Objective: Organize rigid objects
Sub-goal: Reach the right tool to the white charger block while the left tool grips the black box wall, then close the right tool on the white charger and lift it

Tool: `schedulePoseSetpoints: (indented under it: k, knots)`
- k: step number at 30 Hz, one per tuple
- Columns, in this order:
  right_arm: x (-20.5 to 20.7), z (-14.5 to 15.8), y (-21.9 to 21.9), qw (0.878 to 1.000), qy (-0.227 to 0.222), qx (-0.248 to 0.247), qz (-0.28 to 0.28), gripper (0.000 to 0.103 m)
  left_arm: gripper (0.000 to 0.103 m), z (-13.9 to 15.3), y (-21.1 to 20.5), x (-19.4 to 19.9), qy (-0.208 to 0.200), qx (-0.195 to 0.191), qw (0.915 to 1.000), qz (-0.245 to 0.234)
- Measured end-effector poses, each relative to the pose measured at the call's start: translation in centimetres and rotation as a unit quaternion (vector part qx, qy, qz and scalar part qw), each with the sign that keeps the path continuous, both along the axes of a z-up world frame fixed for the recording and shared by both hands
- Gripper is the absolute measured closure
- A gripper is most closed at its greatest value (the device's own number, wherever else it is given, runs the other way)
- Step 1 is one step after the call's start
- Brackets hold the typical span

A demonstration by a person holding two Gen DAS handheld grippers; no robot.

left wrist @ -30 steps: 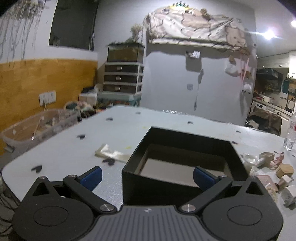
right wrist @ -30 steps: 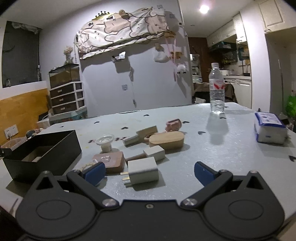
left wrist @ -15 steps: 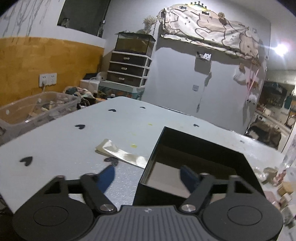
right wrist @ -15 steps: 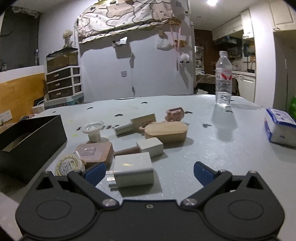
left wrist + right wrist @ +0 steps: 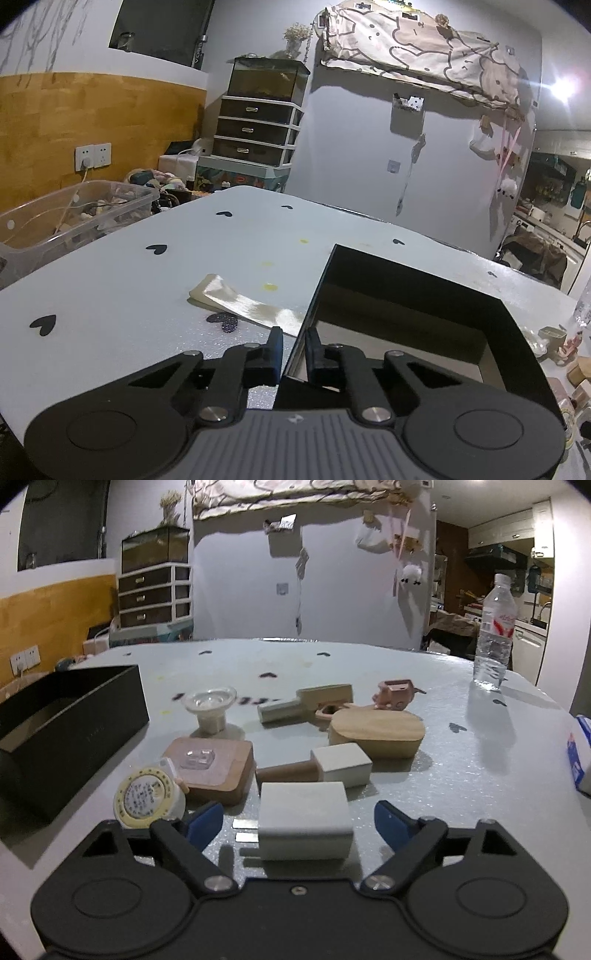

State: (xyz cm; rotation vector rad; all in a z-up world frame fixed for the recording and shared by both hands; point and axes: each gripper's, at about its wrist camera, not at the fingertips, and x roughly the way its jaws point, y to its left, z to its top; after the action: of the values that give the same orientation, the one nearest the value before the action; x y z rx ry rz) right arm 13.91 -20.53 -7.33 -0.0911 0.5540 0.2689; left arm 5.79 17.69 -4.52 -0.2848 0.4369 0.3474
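My left gripper (image 5: 293,352) is shut on the left wall of the open black box (image 5: 417,288), one finger outside and one inside. The box also shows at the left in the right wrist view (image 5: 74,716). My right gripper (image 5: 301,821) is open, its fingers on either side of a white charger plug (image 5: 303,821) on the table. Around it lie a round yellow-rimmed tape (image 5: 146,797), a brown wooden block (image 5: 212,770), a white-capped wooden piece (image 5: 340,764), an oval wooden piece (image 5: 376,733), a clear suction cup (image 5: 210,705) and a pink toy (image 5: 395,694).
A water bottle (image 5: 495,635) stands at the table's far right. A blue-and-white pack (image 5: 580,753) lies at the right edge. A strip of clear tape (image 5: 243,304) lies left of the box. A clear plastic bin (image 5: 70,221) sits beyond the table's left edge.
My left gripper has closed from wide open onto the box's left wall. My right gripper has moved forward and down so that the white plug sits between its open fingers.
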Motion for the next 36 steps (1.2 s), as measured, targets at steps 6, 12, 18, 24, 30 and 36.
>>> schedulePoseSetpoints:
  k: [6,12,18,24,30,36]
  knots:
    - [0.8,-0.3,0.1,1.000,0.026,0.004,-0.005,0.033,0.091,0.0,0.2,-0.1,-0.005,-0.003,1.0000,-0.003]
    - [0.3,0.0,0.1,0.999,0.033,0.008,-0.004,0.037,0.093,-0.1,0.5,-0.4,-0.016,-0.014,0.9997,-0.010]
    - [-1.0,2.1,-0.1,0.998,0.032,0.045,-0.001,0.037,0.097,-0.2,0.5,-0.5,-0.027,-0.021,0.9992,-0.021]
    - [-1.8,6.5,2.8,0.997,0.001,0.064,0.040,0.037,0.097,-0.4,0.7,-0.6,-0.037,-0.022,0.9985,-0.033]
    - [-0.5,10.5,9.0,0.987,0.013,0.104,0.120,0.037,0.097,-0.5,1.1,-0.8,-0.043,-0.017,0.9976,-0.051]
    - [3.7,11.0,17.9,0.969,0.103,0.145,0.170,0.037,0.096,-0.6,1.6,-0.8,-0.046,-0.018,0.9967,-0.065]
